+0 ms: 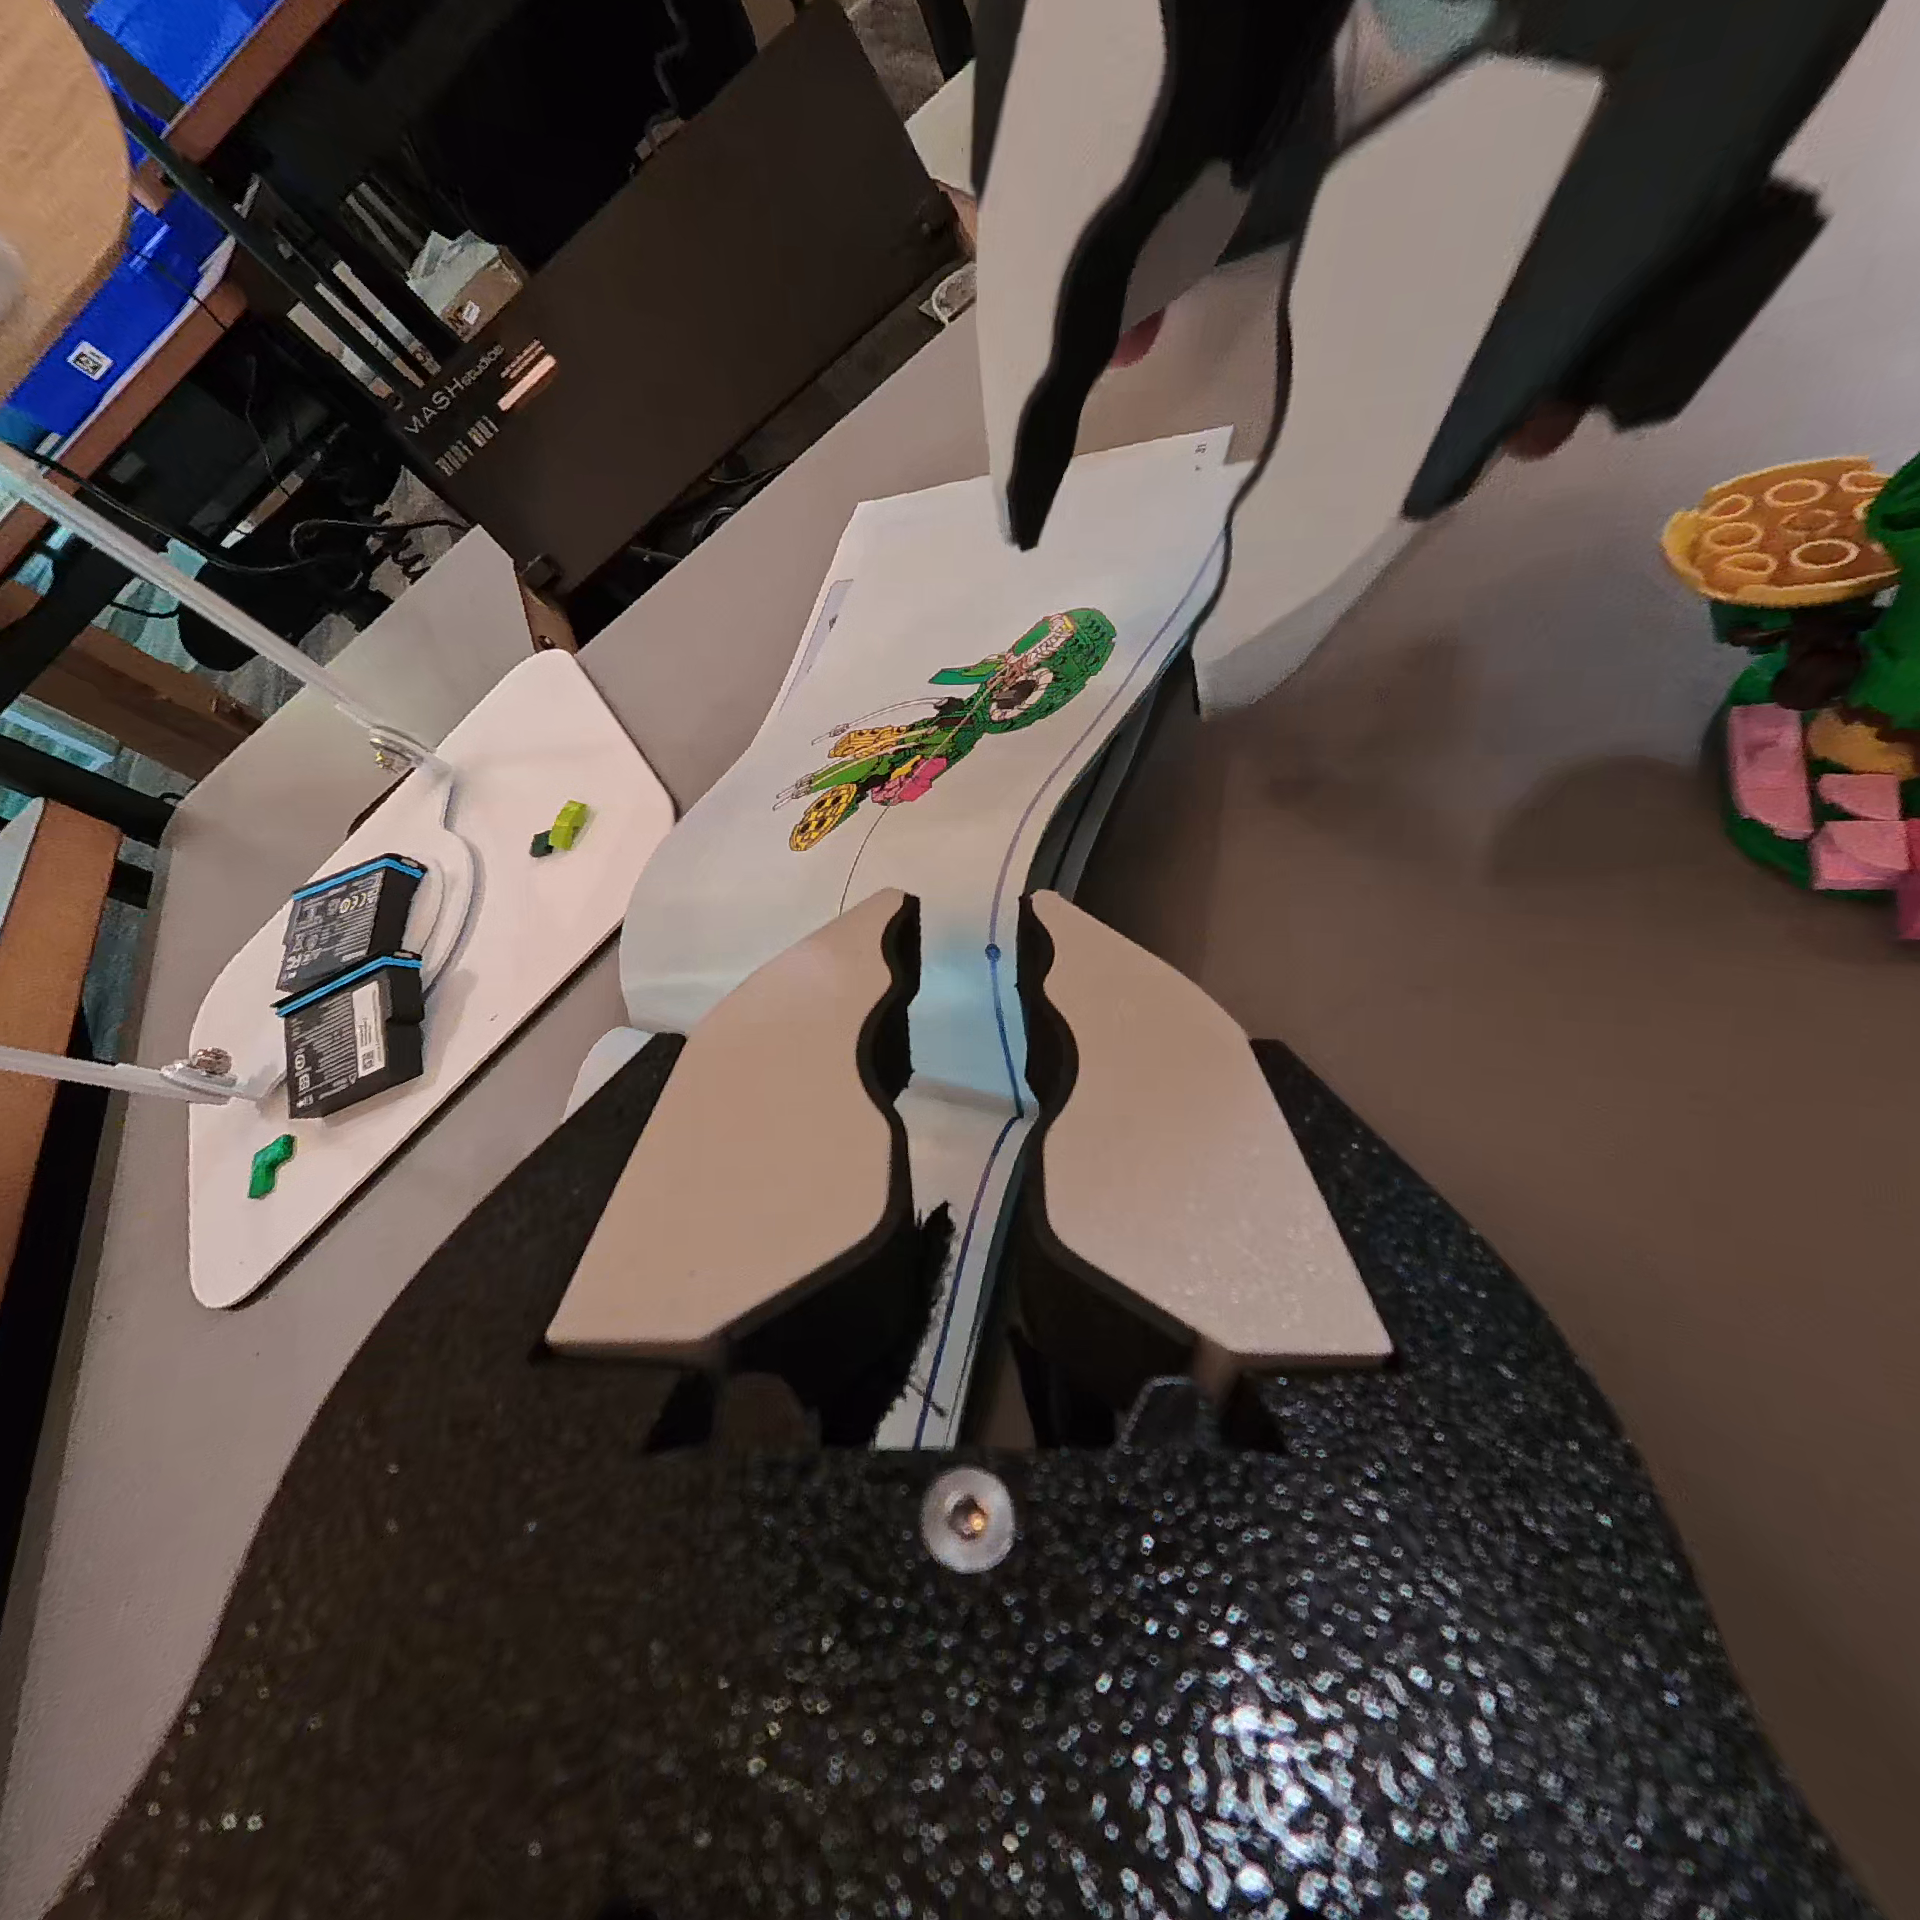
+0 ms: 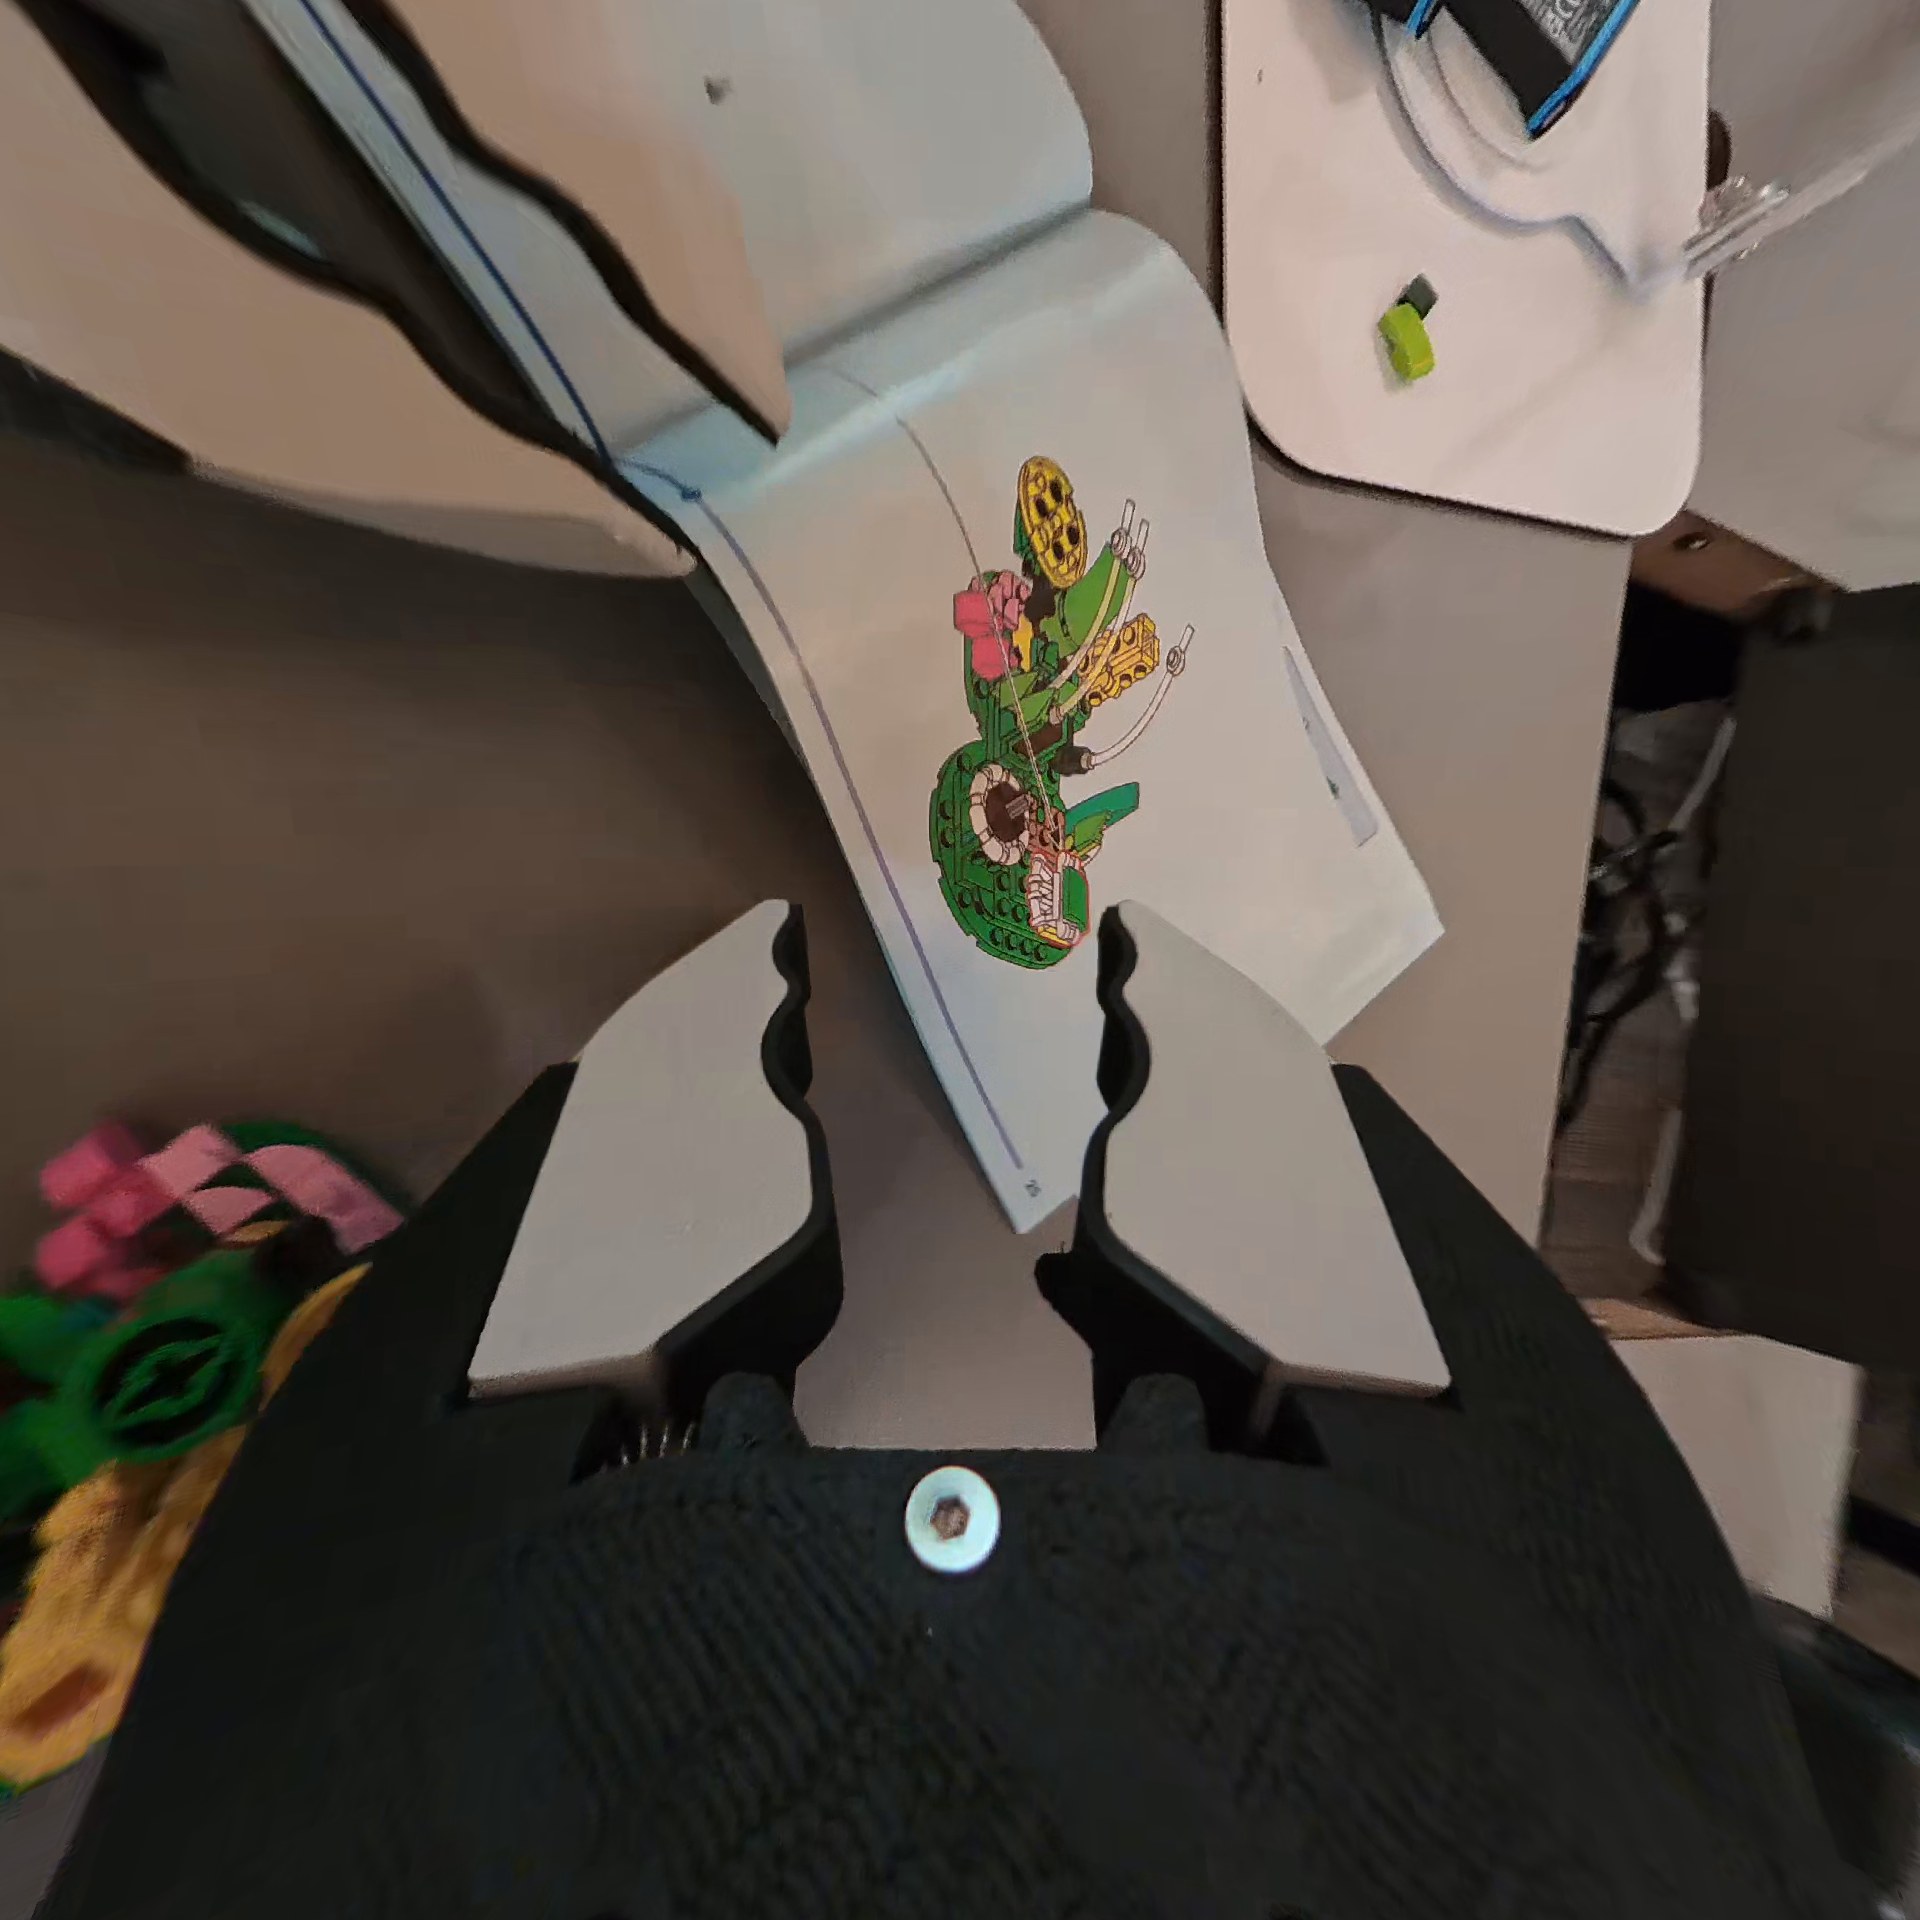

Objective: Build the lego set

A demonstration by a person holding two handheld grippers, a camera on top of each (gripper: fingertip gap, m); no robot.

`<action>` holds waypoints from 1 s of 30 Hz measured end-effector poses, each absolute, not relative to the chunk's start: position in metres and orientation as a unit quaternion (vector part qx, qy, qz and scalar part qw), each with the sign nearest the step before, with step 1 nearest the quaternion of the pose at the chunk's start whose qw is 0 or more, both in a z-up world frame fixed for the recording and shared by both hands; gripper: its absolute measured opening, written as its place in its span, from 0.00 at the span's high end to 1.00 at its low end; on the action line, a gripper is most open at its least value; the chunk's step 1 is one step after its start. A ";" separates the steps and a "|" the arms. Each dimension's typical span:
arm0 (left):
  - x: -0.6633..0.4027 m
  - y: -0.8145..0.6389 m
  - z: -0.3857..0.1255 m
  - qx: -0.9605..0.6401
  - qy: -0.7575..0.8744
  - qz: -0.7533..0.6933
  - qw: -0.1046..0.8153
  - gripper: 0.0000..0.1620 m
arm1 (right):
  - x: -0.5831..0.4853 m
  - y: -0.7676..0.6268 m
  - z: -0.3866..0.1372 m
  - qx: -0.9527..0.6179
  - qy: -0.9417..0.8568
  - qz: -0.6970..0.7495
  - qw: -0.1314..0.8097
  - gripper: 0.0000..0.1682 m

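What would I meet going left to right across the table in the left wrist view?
White board with two black batteries and green bricks → instruction booklet, pinched by the left claw → bare table → flower model.

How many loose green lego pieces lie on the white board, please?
2. A lime green piece lies near the board's far end; a darker green piece lies at its near end, beside the black batteries. Others may be hidden.

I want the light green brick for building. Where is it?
The light green brick lies on the white board, left of the instruction page in the left wrist view, beyond the two black batteries.
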State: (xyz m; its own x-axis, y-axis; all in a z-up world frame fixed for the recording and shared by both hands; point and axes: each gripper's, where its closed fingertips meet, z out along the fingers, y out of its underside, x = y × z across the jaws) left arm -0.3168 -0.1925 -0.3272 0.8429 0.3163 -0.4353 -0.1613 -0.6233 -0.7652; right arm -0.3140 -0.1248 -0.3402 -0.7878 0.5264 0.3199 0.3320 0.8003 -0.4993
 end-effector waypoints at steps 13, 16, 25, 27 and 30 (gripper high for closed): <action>-0.323 -0.199 -0.316 -0.847 -0.063 0.274 0.450 0.89 | -0.340 -0.124 -0.332 -0.093 -0.878 0.153 0.444 0.97; -0.322 -0.198 -0.313 -0.844 -0.064 0.275 0.456 0.89 | -0.342 -0.126 -0.326 -0.070 -0.861 0.148 0.482 1.00; -0.330 -0.197 -0.313 -0.833 -0.056 0.338 0.434 0.73 | -0.327 -0.155 -0.289 0.013 -0.817 0.153 0.555 1.00; -0.331 -0.196 -0.314 -0.831 -0.043 0.360 0.422 0.75 | -0.321 -0.163 -0.282 0.028 -0.812 0.155 0.562 1.00; -0.334 -0.196 -0.312 -0.816 -0.027 0.406 0.410 0.84 | -0.313 -0.173 -0.274 0.032 -0.809 0.165 0.563 1.00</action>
